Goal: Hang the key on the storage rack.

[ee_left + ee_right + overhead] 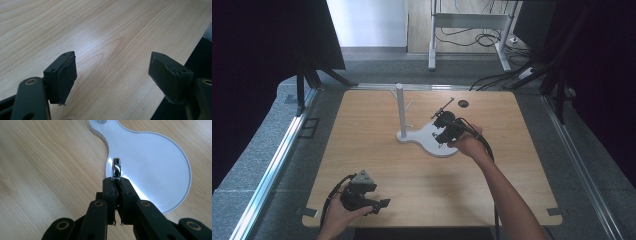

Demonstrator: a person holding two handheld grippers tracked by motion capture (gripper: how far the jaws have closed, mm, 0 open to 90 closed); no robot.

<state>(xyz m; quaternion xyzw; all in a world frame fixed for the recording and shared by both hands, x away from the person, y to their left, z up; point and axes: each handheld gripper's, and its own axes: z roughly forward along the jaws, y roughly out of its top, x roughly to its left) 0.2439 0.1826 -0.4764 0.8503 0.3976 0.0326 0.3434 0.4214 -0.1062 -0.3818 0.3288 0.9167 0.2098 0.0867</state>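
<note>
Right gripper [117, 185] fingers pinch a shiny chrome metal ring [116, 168] over the flat white pear-shaped stand base [155, 167]; left gripper [112, 75] – at seven o'clock on the light wooden table [377, 150] – fingers wide.

Floor: grey carpet [257, 150] around the table [377, 165]
Behind table: white desk frame [469, 22], loose cables [492, 80]
Sides: black curtains [257, 45]

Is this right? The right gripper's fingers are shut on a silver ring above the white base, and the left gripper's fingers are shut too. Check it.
Partly. In the left gripper view, the left gripper is open, nothing between its fingers. The right gripper is indeed shut on the silver ring above the white base.
</note>
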